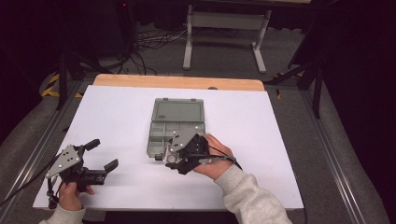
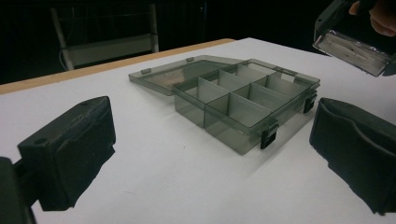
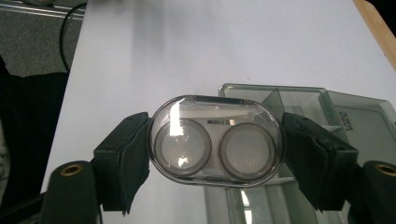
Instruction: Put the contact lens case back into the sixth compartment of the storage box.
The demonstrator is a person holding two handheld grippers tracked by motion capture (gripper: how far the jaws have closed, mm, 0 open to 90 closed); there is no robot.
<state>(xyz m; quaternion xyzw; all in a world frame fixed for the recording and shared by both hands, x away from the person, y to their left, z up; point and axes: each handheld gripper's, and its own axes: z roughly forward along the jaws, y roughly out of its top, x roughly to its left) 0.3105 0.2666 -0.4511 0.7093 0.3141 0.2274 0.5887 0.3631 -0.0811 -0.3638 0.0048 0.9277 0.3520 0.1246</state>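
A grey see-through compartment box [image 1: 164, 132] [image 2: 243, 100] lies in the middle of the white table with its lid [image 1: 179, 110] folded back flat. My right gripper [image 1: 171, 157] [image 3: 216, 156] hovers over the box's near edge, shut on a clear oval case [image 3: 216, 140] [image 2: 352, 44] with two round wells inside. The pads [image 3: 128, 154] press on the case's two ends. My left gripper [image 1: 102, 154] [image 2: 210, 154] stands open at the table's front left, pointing toward the box with nothing between its jaws.
The white table [image 1: 116, 116] has a wooden strip [image 1: 177, 82] along its far edge. Behind it stand a metal frame [image 1: 224, 28] and loose cables on the floor. Rails run along both sides of the table.
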